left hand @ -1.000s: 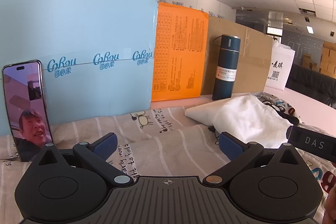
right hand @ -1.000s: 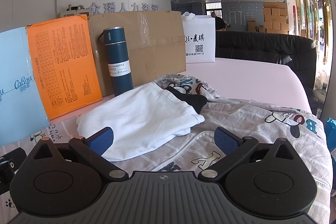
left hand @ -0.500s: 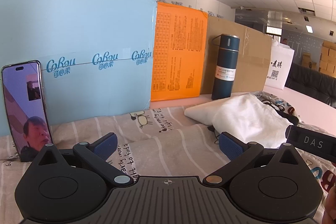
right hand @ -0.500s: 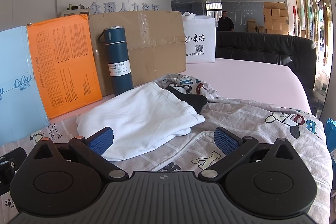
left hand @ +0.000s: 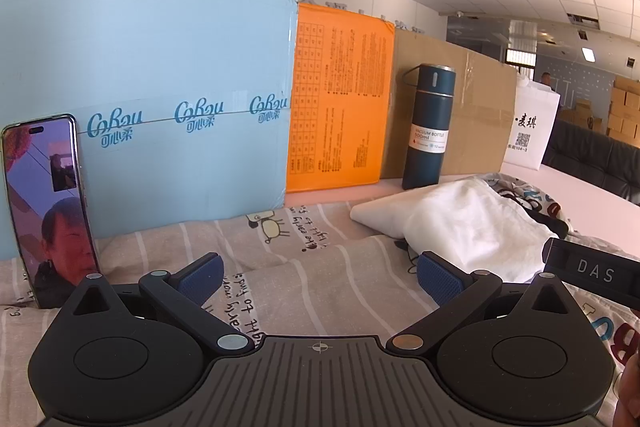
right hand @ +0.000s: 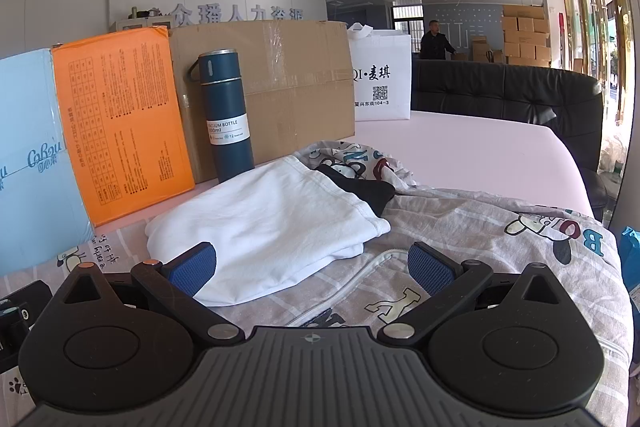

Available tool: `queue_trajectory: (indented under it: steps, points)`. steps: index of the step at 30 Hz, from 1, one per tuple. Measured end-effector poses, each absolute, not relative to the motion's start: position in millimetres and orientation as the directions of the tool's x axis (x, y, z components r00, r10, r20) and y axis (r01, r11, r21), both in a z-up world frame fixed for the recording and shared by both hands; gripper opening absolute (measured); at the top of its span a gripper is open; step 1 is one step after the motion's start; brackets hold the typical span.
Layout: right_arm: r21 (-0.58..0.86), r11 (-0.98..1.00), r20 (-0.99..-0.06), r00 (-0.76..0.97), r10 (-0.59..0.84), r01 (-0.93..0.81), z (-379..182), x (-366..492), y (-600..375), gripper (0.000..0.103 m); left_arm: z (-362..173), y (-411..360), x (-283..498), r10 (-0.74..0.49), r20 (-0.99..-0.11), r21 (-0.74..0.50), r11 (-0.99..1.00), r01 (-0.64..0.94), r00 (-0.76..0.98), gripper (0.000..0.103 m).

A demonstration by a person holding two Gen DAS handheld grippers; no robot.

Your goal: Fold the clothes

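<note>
Nothing has shifted over the last second: left gripper (left hand: 318,273) and right gripper (right hand: 311,265) still hover spread wide, empty; the soft white cotton garment (right hand: 276,223) lies untouched on the printed striped bedsheet (left hand: 288,251), folding not begun

My grippers' fingers (left hand: 439,277) carry dark blue dotted pads on black bodies. Under them lies a beige sheet (left hand: 304,275) with pale stripes and cartoon prints, with a plain white garment (right hand: 276,223) and a black one (right hand: 370,189) on it. Behind stand a light blue box (left hand: 160,99), an orange box (left hand: 340,99), a brown carton (right hand: 280,79) and a navy bottle (right hand: 224,115).
</note>
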State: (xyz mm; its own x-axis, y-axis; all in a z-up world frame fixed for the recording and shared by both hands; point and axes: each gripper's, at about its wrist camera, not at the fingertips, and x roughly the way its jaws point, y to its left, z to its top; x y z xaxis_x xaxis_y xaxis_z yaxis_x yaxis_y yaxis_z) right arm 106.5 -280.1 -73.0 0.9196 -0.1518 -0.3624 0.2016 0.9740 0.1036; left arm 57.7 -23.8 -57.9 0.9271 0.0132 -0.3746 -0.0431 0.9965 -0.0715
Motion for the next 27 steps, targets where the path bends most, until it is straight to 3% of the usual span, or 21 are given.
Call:
queue_trajectory:
  steps: [27]
  points:
    - [0.103,0.974,-0.361,0.920,-0.152,0.202,-73.1,106.8,-279.5,0.103,-58.2,-23.7,57.2,0.010,-0.375,-0.067,0.997,-0.038,0.927,0.103]
